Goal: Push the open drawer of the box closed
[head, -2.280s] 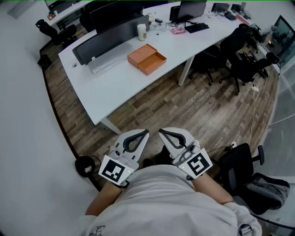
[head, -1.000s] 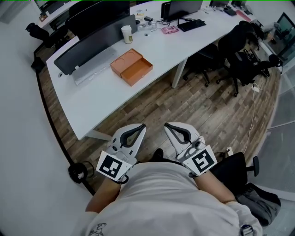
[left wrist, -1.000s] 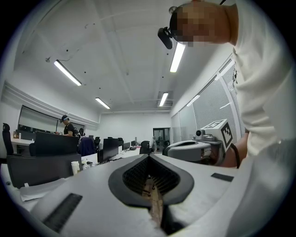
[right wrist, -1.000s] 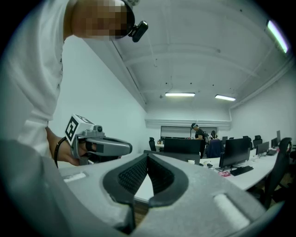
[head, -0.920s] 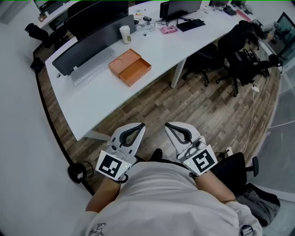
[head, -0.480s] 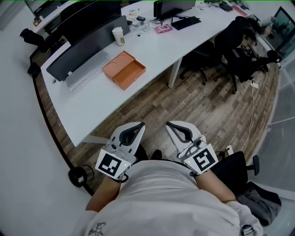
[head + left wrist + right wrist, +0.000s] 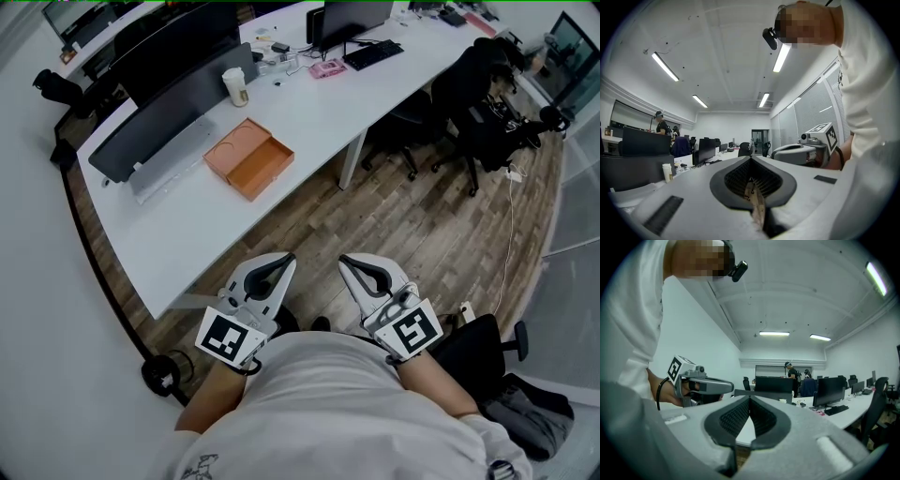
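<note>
An orange box (image 7: 248,157) lies on the white desk (image 7: 187,220), far ahead of both grippers; its drawer stands pulled out toward the desk's near edge. My left gripper (image 7: 291,257) and right gripper (image 7: 342,260) are held close to the person's chest, side by side above the wooden floor, both shut and holding nothing. The left gripper view shows its jaws (image 7: 751,159) closed, with the right gripper (image 7: 806,150) beside them. From the right gripper's camera, its own jaws (image 7: 750,398) are closed, and the left gripper (image 7: 701,385) is at the left. Neither gripper view shows the box.
A paper cup (image 7: 233,86), a grey partition screen (image 7: 159,117), a monitor (image 7: 347,17), a keyboard (image 7: 372,53) and a pink item (image 7: 327,67) are on the desk. Office chairs (image 7: 487,103) stand at the right, another black chair (image 7: 478,342) near the person. A white wall runs along the left.
The desk and orange box have drifted left and lower in the head view as the person moves. Both grippers stay shut, side by side near the chest.
</note>
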A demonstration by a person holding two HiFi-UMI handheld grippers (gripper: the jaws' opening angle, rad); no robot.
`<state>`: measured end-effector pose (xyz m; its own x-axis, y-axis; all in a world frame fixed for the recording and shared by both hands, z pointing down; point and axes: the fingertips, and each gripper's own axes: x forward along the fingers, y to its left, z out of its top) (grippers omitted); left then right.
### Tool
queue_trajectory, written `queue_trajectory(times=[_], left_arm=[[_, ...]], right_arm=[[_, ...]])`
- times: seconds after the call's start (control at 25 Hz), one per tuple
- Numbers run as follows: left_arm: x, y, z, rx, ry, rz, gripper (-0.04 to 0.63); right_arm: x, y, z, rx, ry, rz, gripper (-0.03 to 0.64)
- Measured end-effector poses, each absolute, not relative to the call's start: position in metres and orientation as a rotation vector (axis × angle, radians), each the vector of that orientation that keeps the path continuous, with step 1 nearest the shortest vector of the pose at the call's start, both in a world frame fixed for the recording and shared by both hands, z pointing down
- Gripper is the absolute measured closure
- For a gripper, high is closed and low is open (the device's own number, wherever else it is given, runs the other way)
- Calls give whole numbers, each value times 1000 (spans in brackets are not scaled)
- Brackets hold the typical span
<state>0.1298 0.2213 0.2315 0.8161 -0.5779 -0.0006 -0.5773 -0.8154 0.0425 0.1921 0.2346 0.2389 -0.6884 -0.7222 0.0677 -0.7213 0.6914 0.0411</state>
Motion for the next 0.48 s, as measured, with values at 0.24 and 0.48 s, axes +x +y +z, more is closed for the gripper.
queue_trajectory(times=[0.24,0.48], left_arm=[[109,178,231,2959,-926,-31,597],[69,120,231,2960,-919,-37,597]], right_arm=[[173,190,242,1218,-2795,-26,615],[137,132,242,1237,-2789,-65,615]])
